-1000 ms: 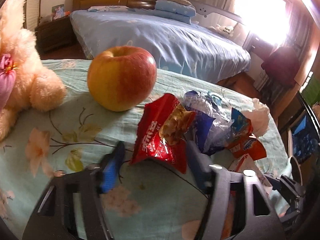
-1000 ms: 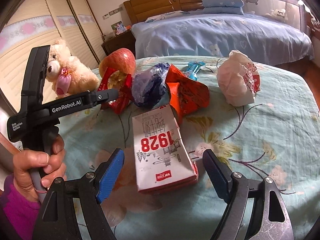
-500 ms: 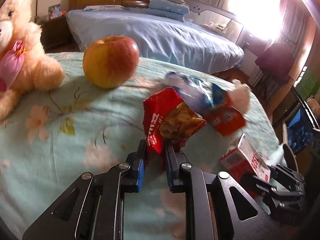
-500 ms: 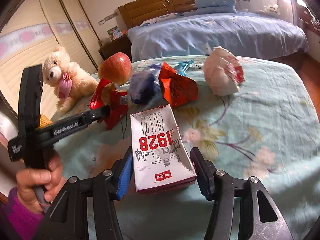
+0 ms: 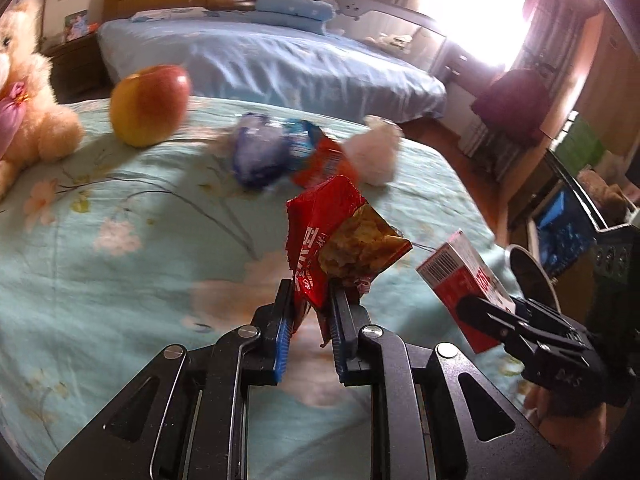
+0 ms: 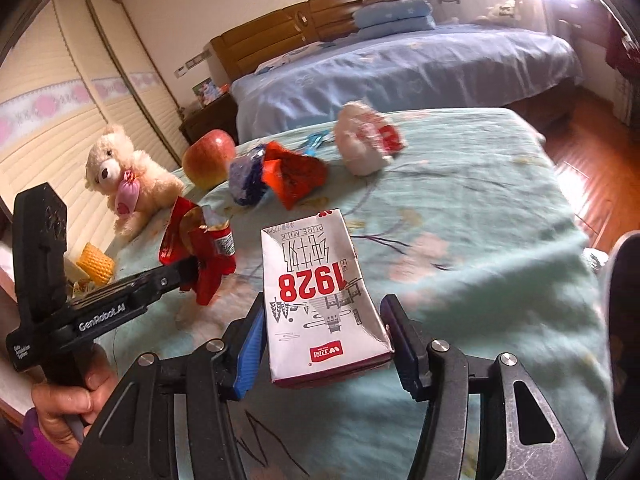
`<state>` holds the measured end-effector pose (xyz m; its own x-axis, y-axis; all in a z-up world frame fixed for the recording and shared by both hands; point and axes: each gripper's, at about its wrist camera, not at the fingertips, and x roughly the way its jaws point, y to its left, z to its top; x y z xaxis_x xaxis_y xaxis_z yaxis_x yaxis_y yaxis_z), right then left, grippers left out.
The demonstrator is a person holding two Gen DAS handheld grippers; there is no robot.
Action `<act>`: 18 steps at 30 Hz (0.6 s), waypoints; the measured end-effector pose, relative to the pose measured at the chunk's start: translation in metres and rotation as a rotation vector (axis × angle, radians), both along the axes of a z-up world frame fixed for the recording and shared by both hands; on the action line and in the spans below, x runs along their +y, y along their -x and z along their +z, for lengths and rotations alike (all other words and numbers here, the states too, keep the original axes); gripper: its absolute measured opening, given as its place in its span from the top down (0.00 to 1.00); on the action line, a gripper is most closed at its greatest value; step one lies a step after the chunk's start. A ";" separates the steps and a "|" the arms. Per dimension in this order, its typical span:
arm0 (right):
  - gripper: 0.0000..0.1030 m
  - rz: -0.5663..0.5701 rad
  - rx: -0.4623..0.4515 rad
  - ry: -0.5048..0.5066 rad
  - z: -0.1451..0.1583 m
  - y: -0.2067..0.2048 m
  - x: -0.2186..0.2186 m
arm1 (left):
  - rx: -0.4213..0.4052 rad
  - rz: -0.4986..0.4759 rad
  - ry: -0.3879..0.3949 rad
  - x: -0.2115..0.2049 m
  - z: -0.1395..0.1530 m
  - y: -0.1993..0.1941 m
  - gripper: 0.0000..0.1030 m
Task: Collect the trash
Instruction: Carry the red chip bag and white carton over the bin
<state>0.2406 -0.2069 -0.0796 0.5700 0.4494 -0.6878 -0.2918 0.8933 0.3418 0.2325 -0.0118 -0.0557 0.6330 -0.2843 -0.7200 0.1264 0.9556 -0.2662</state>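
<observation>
Left gripper (image 5: 310, 312) is clamped on the red snack wrapper (image 5: 340, 236); right gripper (image 6: 326, 344) squeezes the milk carton (image 6: 320, 300).

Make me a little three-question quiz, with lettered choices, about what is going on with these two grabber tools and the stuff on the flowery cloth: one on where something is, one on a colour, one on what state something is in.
1. Where does the apple sit?
A. Beside the teddy bear
B. Inside the milk carton
C. On the blue bed

2. What colour is the snack wrapper in the left gripper?
A. Green
B. Red
C. White

3. What is the right gripper doing?
A. Standing empty
B. Holding the apple
C. Clamping the milk carton

Answers:
1. A, the apple rests on the floral cloth just next to the bear.
2. B, the crumpled bag pinched in those jaws is red with a snack picture on it.
3. C, its jaws press both sides of the carton marked 1928.
</observation>
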 end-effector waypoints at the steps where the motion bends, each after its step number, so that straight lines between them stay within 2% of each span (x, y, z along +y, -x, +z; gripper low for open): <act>1: 0.45 -0.006 -0.002 -0.002 0.001 0.001 -0.003 | -0.001 -0.015 -0.001 -0.006 0.001 0.002 0.85; 18: 0.45 -0.174 -0.023 -0.015 0.006 0.036 -0.085 | 0.004 -0.186 -0.002 -0.093 0.008 0.025 0.85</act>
